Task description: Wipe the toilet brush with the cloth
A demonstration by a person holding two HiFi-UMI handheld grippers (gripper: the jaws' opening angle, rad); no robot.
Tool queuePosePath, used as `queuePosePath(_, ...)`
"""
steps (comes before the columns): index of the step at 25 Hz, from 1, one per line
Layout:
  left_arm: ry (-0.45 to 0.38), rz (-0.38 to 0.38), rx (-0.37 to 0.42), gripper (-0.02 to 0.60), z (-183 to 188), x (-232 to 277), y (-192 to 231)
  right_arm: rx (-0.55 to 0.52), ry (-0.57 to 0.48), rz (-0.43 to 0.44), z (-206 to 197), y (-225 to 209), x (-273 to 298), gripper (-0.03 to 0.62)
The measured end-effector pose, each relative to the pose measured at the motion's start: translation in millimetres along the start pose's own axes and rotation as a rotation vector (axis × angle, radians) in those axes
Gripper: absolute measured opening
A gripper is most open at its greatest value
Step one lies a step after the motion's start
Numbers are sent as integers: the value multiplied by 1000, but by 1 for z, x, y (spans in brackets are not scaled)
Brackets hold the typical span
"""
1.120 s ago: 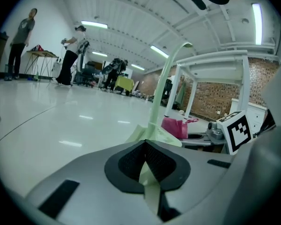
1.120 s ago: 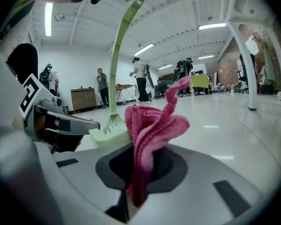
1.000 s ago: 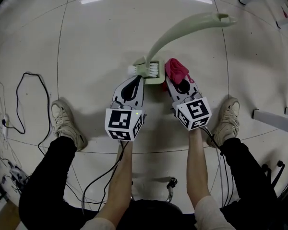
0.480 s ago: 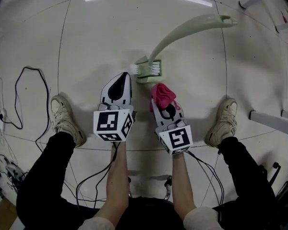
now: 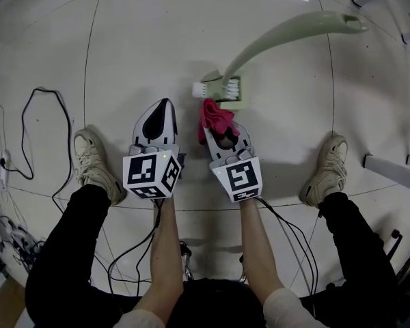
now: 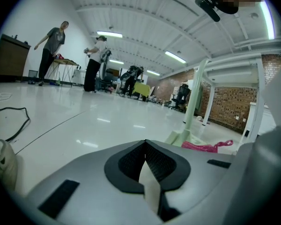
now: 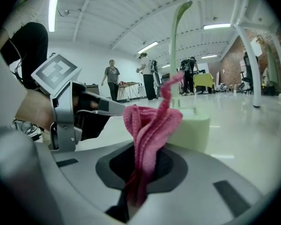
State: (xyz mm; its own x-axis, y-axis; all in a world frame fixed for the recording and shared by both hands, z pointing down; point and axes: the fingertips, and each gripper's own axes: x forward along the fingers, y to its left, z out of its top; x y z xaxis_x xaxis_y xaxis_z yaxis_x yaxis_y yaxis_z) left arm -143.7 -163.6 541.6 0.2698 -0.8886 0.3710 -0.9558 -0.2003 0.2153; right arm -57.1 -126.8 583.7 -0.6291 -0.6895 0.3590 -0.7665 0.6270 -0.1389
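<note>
The toilet brush (image 5: 287, 36) has a long pale green curved handle and white bristles (image 5: 212, 87). It stands in its pale green base (image 5: 234, 101) on the floor. My right gripper (image 5: 220, 132) is shut on a pink cloth (image 5: 214, 116), which bunches up just in front of the base, by the bristles. In the right gripper view the cloth (image 7: 152, 125) rises from the jaws, with the base (image 7: 192, 131) behind it. My left gripper (image 5: 162, 106) is shut and empty, left of the cloth and apart from the brush. In its own view the base (image 6: 183, 136) lies ahead on the right.
A black cable (image 5: 34, 132) loops over the floor at the left. The person's shoes (image 5: 92, 173) (image 5: 326, 168) flank both grippers. White frame legs (image 5: 393, 169) stand at the right. People (image 6: 49, 50) stand by tables far across the hall.
The right gripper has carried the cloth from the base's right side to its near left side. The left gripper has drawn back from the base, towards the person and leftwards.
</note>
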Motion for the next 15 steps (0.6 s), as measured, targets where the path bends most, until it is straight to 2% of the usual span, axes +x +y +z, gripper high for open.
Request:
queuePosePath(4, 8, -36, 11, 5, -2, 4, -17, -3, 9, -33, -4, -24, -19, 32)
queuePosePath(15, 24, -113, 43, 5, -4, 13, -55, 58, -20, -195, -11, -91, -62, 32)
